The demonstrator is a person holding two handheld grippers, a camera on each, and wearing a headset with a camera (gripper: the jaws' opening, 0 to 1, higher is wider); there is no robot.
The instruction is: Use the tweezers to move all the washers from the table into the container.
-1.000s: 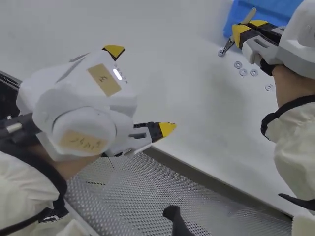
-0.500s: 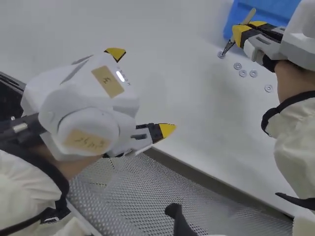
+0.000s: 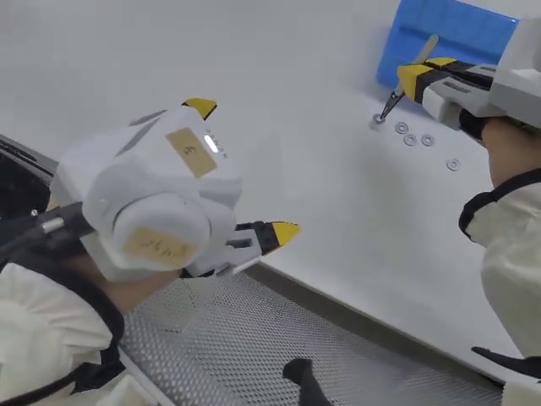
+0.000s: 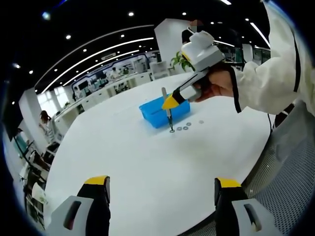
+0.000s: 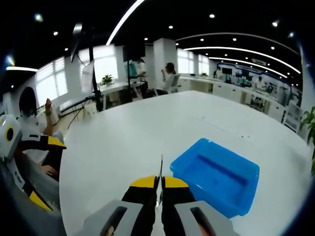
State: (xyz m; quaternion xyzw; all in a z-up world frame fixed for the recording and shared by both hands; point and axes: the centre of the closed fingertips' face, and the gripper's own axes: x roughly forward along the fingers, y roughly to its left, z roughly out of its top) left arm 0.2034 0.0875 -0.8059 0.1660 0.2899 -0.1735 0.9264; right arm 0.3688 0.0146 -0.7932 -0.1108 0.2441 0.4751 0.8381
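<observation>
1. My right gripper [image 3: 415, 73] has its jaws drawn together, clamped on the tweezers [image 3: 390, 101]. In the right gripper view the two yellow tips sit almost touching, with the thin metal blade standing up between them.
2. The tweezers slant down and away from that gripper, and their points meet the white table [image 3: 296, 127] at the nearest of the washers [image 3: 377, 123]. I cannot tell whether the points have pinched it or merely touch it.
3. I count five washers in the head view, all lying flat on the table. The one at the tweezers' points comes first, three more sit close together just beside it, and a fifth lies a little apart towards my right sleeve [image 3: 507, 254].
4. The blue container [image 3: 461, 30] stands on the table just beyond the washers, near the tweezers' upper end. In the right gripper view it sits to the right of my jaws, its open top facing up.
5. My left gripper [image 3: 243, 168] has its jaws wide apart and holds nothing. It hangs over the near edge of the table, well apart from the washers and the container.
6. In the left gripper view both yellow tips rise from the bottom, and the right gripper, tweezers, washers and container show across the table between them.
7. A perforated metal surface [image 3: 254, 338] runs along the table's near edge, below my left gripper.
</observation>
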